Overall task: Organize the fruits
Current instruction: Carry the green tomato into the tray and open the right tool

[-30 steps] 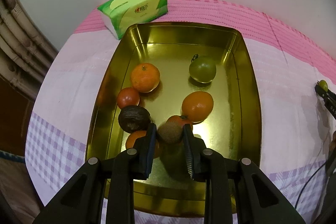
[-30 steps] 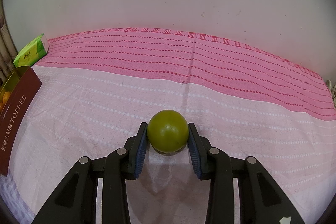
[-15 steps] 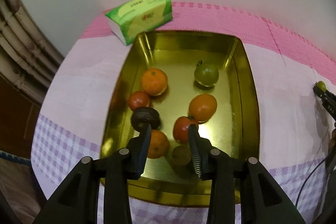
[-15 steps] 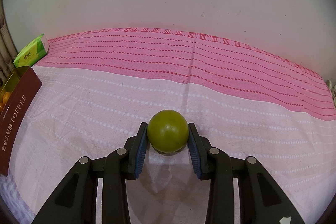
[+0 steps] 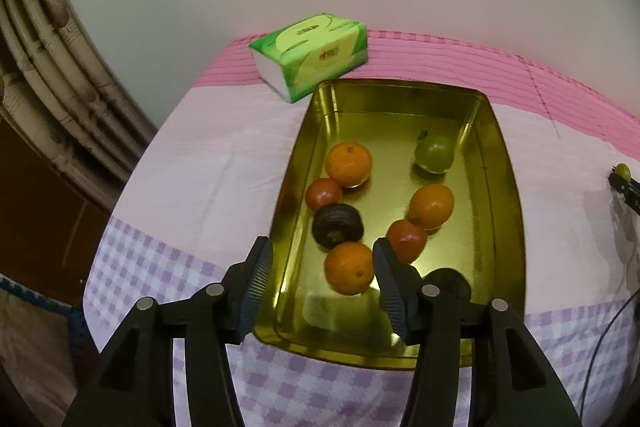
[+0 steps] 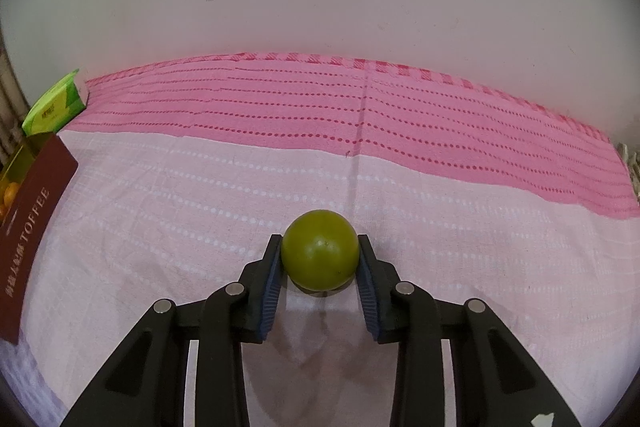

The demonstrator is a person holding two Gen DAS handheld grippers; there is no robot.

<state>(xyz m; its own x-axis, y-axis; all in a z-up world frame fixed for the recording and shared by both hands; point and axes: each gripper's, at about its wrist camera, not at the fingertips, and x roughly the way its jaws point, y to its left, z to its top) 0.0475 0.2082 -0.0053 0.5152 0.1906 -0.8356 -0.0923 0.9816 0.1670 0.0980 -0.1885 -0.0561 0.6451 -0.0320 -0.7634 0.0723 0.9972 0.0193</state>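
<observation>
A gold tin tray (image 5: 506,187) holds several fruits: oranges (image 5: 349,163), red tomatoes (image 5: 323,193), a dark brown fruit (image 5: 337,225), a green fruit (image 5: 434,154) and a brown kiwi (image 5: 448,281) near the front. My left gripper (image 5: 320,277) is open and empty, raised above the tray's near left corner. My right gripper (image 6: 320,269) is shut on a green fruit (image 6: 320,254) just above the pink cloth. The right gripper and its green fruit (image 5: 622,170) show at the far right of the left wrist view.
A green tissue pack (image 5: 312,55) lies behind the tray and also shows in the right wrist view (image 6: 56,103). The tray's maroon "TOFFEE" side (image 6: 32,227) is at the left. A wall stands behind the table. A cable (image 5: 608,331) runs at the right edge.
My left gripper opened, let go of the brown kiwi into the tray's front, and rose back toward the left. The right gripper has not moved.
</observation>
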